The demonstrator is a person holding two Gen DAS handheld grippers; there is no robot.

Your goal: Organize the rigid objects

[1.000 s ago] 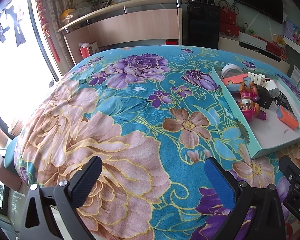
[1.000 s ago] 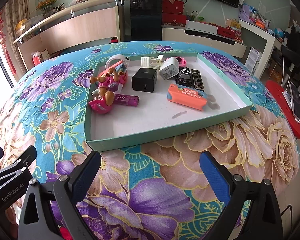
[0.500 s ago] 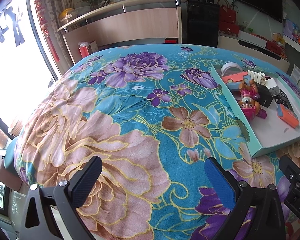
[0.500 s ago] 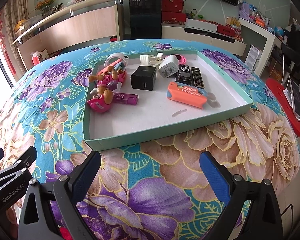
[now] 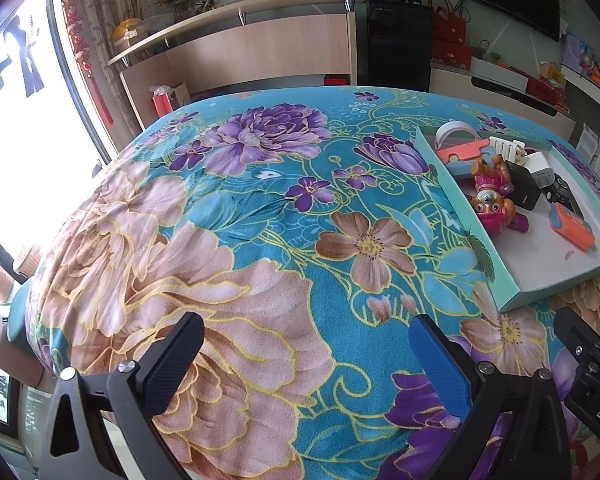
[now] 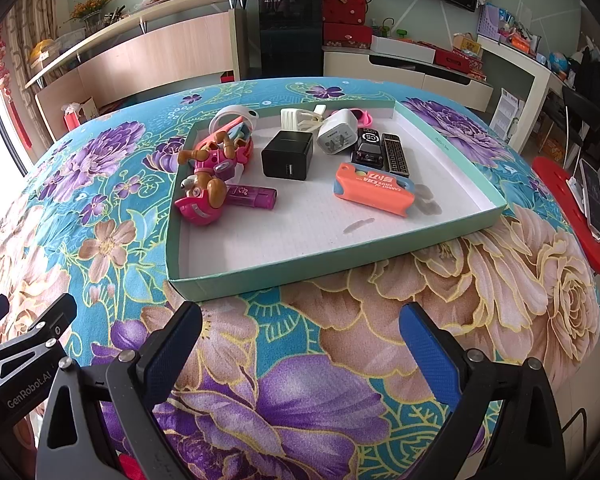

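Seemingly the sorting was nearly finished, since the small rigid objects [image 6: 292, 156] all lay inside the shallow mint-green cardboard tray [image 6: 300, 276] on the floral tablecloth [image 6: 300, 380], while the left gripper [image 5: 306, 350] and right gripper [image 6: 300, 340] hovered short of it, fingers apart and empty.

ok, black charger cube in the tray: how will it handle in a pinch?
The black charger cube looks rigid with flat sides, so the fingers should seat squarely. Probably dense for its size. Its smooth shell may slip; resting flat, it shouldn't roll.
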